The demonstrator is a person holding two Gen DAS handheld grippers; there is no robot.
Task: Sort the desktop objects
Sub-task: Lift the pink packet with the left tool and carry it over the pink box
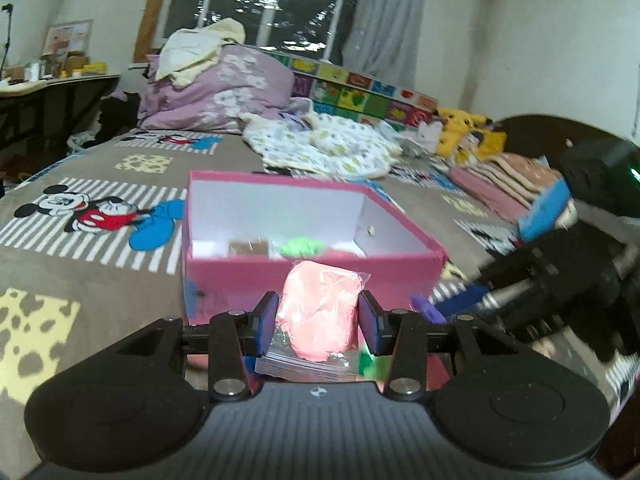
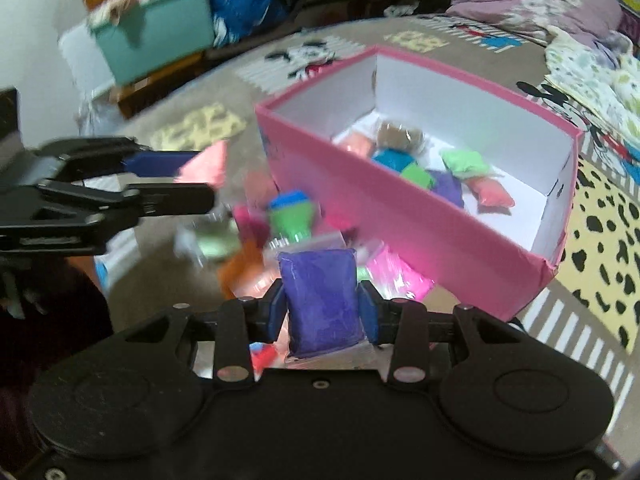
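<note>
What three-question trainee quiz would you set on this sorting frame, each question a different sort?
1. True or false: the left gripper is empty.
2. Which colour is the packet in the right gripper? A) green B) purple C) orange
3. Fill in: sorted packets already lie inside the ____ box.

Key:
1. False; its fingers are closed on a pink packet.
2. B
3. pink

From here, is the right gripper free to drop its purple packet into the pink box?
Probably yes. The right gripper holds the purple packet just outside the pink box, whose top is open with room among the packets inside.
</note>
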